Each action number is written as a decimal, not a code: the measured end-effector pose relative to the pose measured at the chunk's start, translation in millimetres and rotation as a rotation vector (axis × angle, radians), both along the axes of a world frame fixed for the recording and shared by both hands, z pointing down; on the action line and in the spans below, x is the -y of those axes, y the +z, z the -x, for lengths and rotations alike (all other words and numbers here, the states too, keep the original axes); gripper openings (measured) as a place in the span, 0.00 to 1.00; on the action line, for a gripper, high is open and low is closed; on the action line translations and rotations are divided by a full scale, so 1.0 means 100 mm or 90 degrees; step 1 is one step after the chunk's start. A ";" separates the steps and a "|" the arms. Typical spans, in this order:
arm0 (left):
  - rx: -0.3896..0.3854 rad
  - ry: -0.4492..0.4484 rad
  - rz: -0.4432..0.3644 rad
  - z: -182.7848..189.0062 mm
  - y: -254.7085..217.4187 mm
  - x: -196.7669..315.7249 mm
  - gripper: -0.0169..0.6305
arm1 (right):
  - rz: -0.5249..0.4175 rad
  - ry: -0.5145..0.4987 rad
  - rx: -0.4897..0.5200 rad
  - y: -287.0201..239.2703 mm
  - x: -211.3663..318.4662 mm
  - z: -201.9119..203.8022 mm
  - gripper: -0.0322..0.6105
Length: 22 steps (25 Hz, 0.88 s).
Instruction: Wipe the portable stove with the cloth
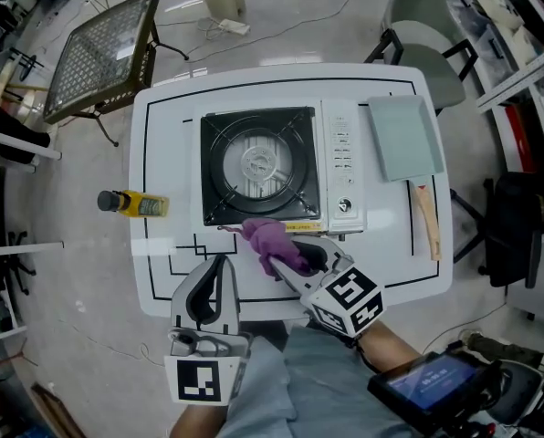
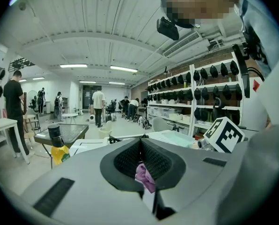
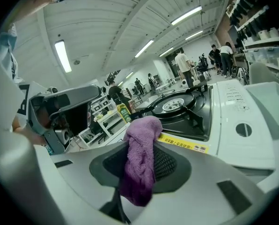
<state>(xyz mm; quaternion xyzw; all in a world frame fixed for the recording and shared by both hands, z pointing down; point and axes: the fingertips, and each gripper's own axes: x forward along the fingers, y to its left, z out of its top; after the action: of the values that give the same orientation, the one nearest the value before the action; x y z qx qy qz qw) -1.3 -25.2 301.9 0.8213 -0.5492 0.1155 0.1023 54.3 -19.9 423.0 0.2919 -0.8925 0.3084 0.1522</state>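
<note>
Altogether one stove (image 1: 260, 167), one cloth (image 1: 277, 243), apparently one bottle (image 1: 133, 203).

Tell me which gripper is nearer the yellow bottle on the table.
Left. The left gripper sits just right of the bottle and closer to the person; the right gripper, clamping the purple cloth, is farther right, by the front edge of the stove.

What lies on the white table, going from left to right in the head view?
bottle → stove → grey board
</note>
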 end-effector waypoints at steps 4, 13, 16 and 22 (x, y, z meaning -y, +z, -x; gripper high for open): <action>-0.003 0.014 -0.013 -0.16 -0.05 0.03 0.05 | 0.001 0.013 0.002 0.00 -0.01 -0.14 0.27; 0.006 0.039 -0.001 -0.48 -0.03 0.01 0.05 | 0.000 0.042 0.009 -0.02 -0.02 -0.48 0.27; 0.009 0.049 -0.001 -0.60 -0.04 0.01 0.05 | 0.000 0.052 0.010 -0.02 -0.03 -0.60 0.27; 0.006 0.067 -0.002 -0.86 -0.04 0.00 0.05 | 0.001 0.075 0.011 -0.01 -0.05 -0.87 0.27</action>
<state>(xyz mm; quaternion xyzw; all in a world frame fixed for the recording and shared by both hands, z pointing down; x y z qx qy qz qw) 84.7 -24.8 297.7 0.8486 -0.5059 0.1239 0.0925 141.4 -14.7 421.6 0.3410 -0.8749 0.3197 0.1265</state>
